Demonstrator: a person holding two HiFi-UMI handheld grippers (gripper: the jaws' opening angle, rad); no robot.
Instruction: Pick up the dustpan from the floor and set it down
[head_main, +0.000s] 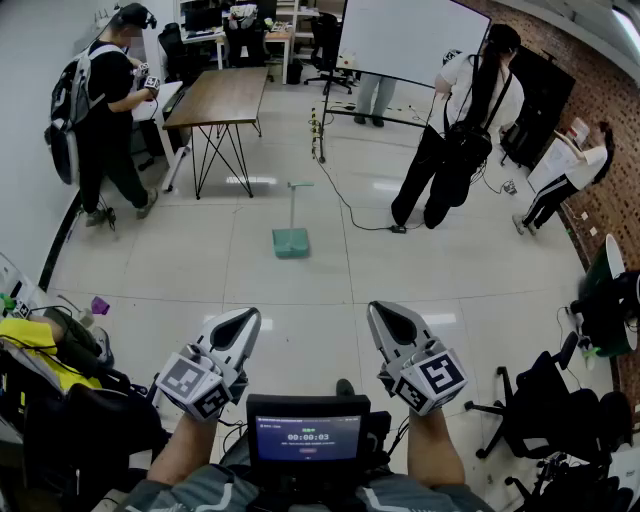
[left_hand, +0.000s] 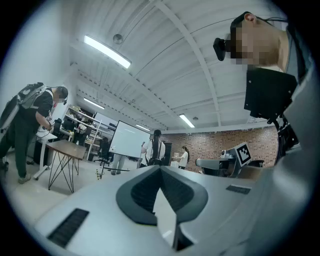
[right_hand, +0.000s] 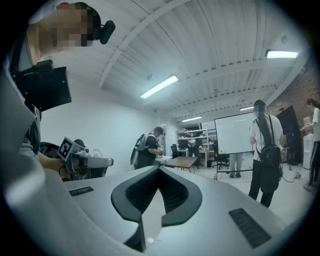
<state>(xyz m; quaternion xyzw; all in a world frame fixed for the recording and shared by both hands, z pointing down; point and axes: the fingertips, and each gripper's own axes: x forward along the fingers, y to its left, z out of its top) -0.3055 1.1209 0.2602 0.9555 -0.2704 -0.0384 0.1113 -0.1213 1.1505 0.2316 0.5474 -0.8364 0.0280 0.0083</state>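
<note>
We are holding the left gripper (head_main: 243, 322) and right gripper (head_main: 385, 318) side by side, jaws of both pressed together on nothing. The green dustpan (head_main: 291, 241) is sitting on the floor (head_main: 200, 270) well ahead, handle upright.

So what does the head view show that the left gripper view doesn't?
Only the head view: the green dustpan on the floor ahead, handle upright, plus the left tool and right tool side by side, both shut. Only the left gripper view: the ceiling lights, and the left tool's jaws close up, together with nothing between them. Both: the wooden table and the whiteboard.
</note>
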